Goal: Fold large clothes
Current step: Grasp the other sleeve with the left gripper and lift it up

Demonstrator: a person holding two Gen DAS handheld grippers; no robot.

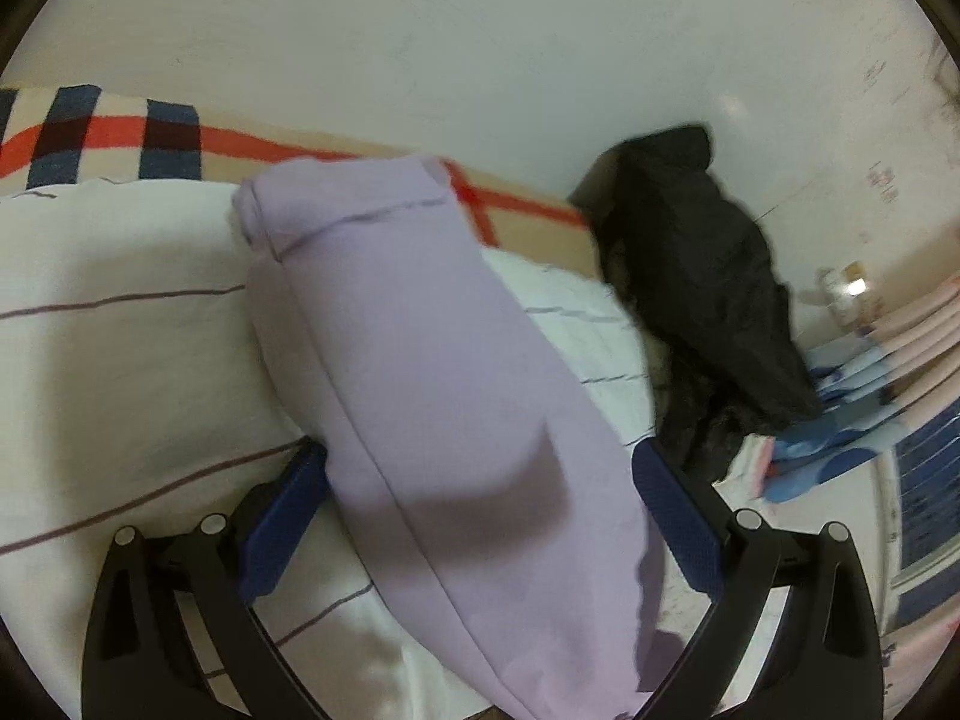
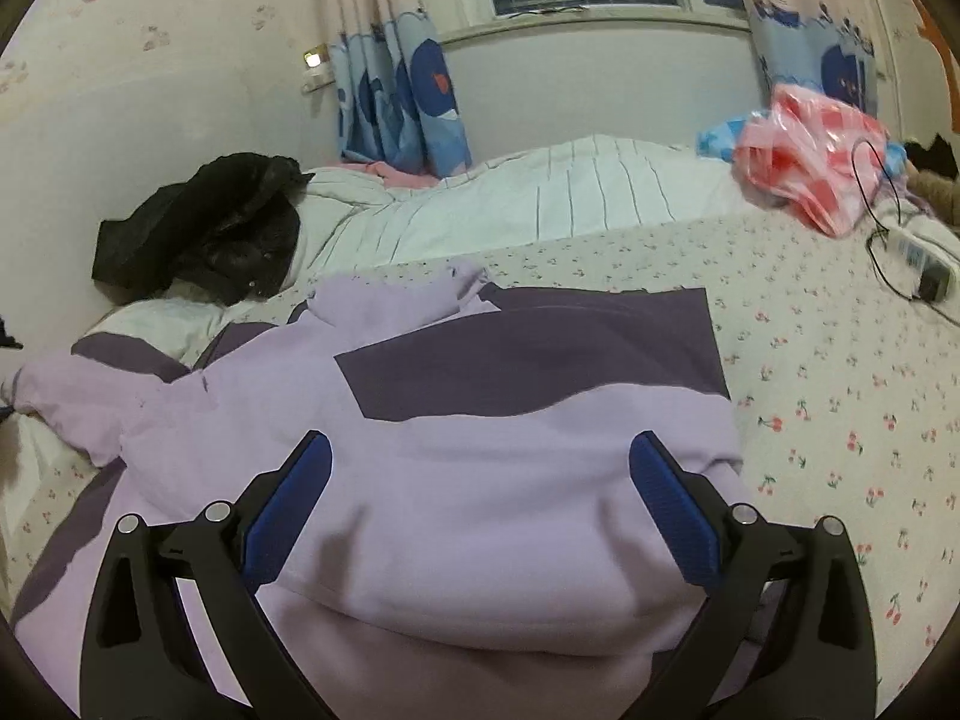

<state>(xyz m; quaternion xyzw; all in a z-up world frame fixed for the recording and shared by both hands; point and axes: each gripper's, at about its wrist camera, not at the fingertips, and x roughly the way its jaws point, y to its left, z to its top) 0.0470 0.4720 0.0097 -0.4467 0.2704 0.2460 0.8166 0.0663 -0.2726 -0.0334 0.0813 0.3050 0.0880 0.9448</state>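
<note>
Sleeve [image 1: 432, 396] of the lilac garment runs up between my left gripper [image 1: 480, 462] fingers, its cuffed end lying on the white striped quilt [image 1: 120, 360]. My left jaws stand spread wide; the blue pad [image 1: 282, 516] on the left sits just beside the fabric, and I cannot tell whether it touches. Past the quilt a checked blanket [image 1: 90, 138] lies along the bed's far edge by the wall, and a black jacket [image 1: 702, 276] is heaped to the right.

My right gripper [image 2: 480, 456] is also spread wide, hovering over the lilac hoodie [image 2: 456, 480], which lies across the near part of the floral bedsheet [image 2: 840, 390], with dark purple panels showing. Neither pad clearly pinches cloth. A pink plastic bag [image 2: 804, 156] sits near the bed's far right corner.
</note>
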